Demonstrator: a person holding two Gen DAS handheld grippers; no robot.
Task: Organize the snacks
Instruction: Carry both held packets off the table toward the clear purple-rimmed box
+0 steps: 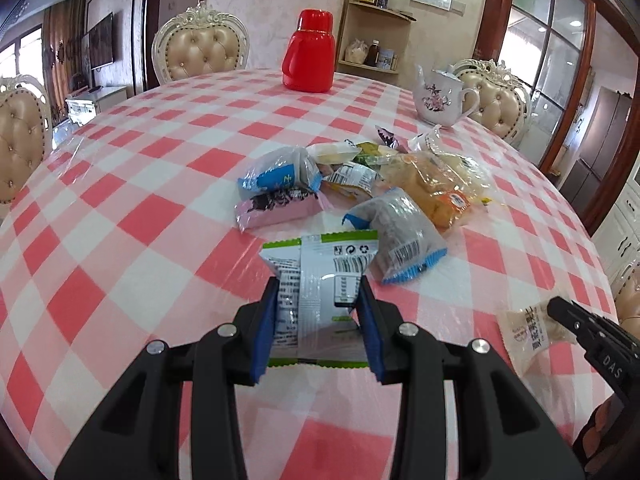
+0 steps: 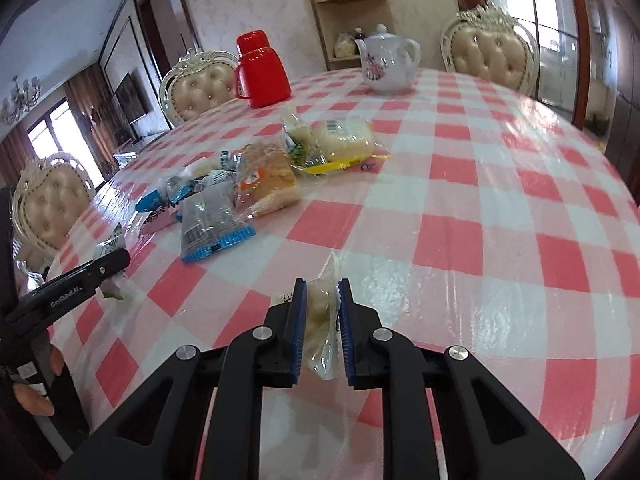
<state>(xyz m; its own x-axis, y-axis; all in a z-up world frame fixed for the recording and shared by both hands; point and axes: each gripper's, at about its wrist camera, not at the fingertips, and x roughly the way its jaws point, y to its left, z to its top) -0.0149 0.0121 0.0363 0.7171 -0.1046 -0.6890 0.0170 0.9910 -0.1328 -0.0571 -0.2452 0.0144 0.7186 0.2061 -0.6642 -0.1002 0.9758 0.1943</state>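
Observation:
My left gripper (image 1: 320, 292) is shut on a white and green snack packet (image 1: 320, 280), held just above the pink checked tablecloth (image 1: 140, 184). My right gripper (image 2: 323, 292) is shut on a clear packet with a pale pastry (image 2: 320, 312); it also shows in the left wrist view (image 1: 528, 328). A pile of snack packets (image 1: 360, 184) lies mid-table ahead of both grippers: a grey packet with blue ends (image 1: 400, 236), a pink one (image 1: 276, 208), a blue and white one (image 1: 276, 176), and orange bread (image 1: 436, 188). The pile shows in the right wrist view (image 2: 256, 176) too.
A red thermos jug (image 1: 308, 52) and a white flowered teapot (image 1: 440, 96) stand at the far side of the table. Padded chairs (image 1: 200, 48) ring the table. A corner shelf (image 1: 376, 36) stands against the back wall.

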